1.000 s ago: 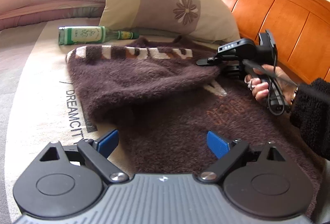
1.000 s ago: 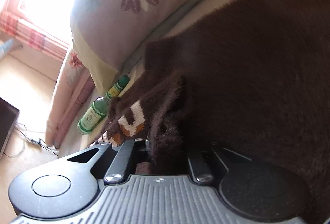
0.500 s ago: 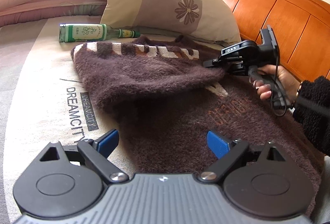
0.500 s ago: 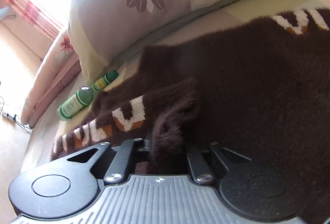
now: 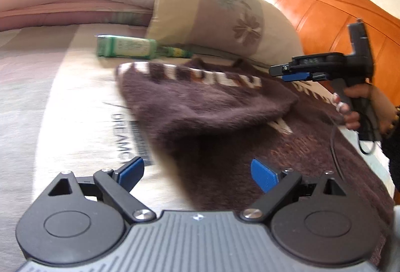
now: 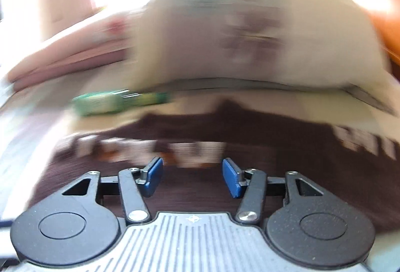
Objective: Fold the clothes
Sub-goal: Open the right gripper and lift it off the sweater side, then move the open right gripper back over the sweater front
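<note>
The left wrist view is the sharper one. It shows the brown sweater (image 5: 225, 121) spread on the bed (image 5: 50, 101), with one sleeve folded across the body so that a thick roll of fabric lies ahead of the left gripper (image 5: 197, 172). That gripper's blue pads (image 5: 262, 175) stand wide apart with nothing between them; the left pad hangs over bare bed cover, the right pad over the sweater's near edge. Only this view shows the right gripper (image 5: 295, 74) from outside: a hand (image 5: 360, 106) grips its handle, and it hangs above the sweater's far right part, just beyond the folded sleeve, in front of the wooden headboard (image 5: 350, 21). A green bottle (image 5: 130, 48) lies on its side beyond the sweater, beside a flowered pillow (image 5: 225, 14).

The right wrist view is heavily motion-blurred. The right gripper's fingers (image 6: 153, 177) are parted and empty, with the sweater's dark fabric under and ahead of them. The white band pattern past the fingertips is smeared and unreadable. The bottle and pillow are recognisable further ahead only as streaks. Printed lettering on the bed cover beside the left pad is partly covered by the sweater and too blurred to read.
</note>
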Demonstrator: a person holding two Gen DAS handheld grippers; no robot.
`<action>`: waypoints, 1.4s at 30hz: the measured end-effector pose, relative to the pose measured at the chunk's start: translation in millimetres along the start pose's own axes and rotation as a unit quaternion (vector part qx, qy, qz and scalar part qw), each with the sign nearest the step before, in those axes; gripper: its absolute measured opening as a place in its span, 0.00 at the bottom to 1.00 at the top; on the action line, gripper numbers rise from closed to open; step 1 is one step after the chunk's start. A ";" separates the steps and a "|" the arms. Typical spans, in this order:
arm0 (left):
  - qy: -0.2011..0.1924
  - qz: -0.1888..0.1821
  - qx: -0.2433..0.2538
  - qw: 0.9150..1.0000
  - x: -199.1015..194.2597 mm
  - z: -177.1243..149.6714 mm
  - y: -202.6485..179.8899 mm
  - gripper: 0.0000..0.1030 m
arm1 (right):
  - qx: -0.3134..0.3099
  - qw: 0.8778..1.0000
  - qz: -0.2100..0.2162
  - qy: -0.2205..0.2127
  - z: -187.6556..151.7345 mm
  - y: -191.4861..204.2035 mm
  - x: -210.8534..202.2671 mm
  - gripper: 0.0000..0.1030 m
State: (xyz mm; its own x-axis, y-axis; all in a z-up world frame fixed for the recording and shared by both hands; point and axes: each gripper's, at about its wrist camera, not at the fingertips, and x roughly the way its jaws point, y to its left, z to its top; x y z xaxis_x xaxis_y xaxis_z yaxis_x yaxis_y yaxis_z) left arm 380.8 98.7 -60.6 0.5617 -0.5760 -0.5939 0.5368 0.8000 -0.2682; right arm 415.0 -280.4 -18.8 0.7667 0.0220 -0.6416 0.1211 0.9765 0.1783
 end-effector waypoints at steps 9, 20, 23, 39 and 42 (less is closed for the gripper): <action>0.012 0.072 -0.059 0.996 -9.8 3.5 43.2 0.90 | -0.111 0.982 0.118 0.094 -24.2 139.5 75.9 0.61; -0.010 0.059 -0.078 0.995 -19.0 7.2 46.0 0.90 | -0.148 0.983 0.084 0.074 -33.3 151.9 54.1 0.74; -0.007 0.054 -0.077 0.996 -16.8 6.6 43.9 0.90 | -0.133 0.983 0.083 0.099 -44.8 141.9 58.1 0.78; 0.007 0.056 -0.056 0.997 -9.8 5.8 35.6 0.90 | -0.015 0.995 0.030 0.097 -25.8 59.8 40.7 0.91; 0.012 0.059 -0.051 0.997 -7.8 4.7 34.1 0.90 | -0.017 0.996 0.026 0.081 -5.0 76.4 57.5 0.92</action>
State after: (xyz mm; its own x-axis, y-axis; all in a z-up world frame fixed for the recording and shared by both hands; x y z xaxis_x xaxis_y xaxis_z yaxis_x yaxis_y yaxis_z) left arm 397.7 129.7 -61.5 0.6016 -0.4737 -0.6432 0.3999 0.8756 -0.2708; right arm 465.2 -203.5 -45.8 0.6598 0.1046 -0.7441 0.0598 0.9798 0.1907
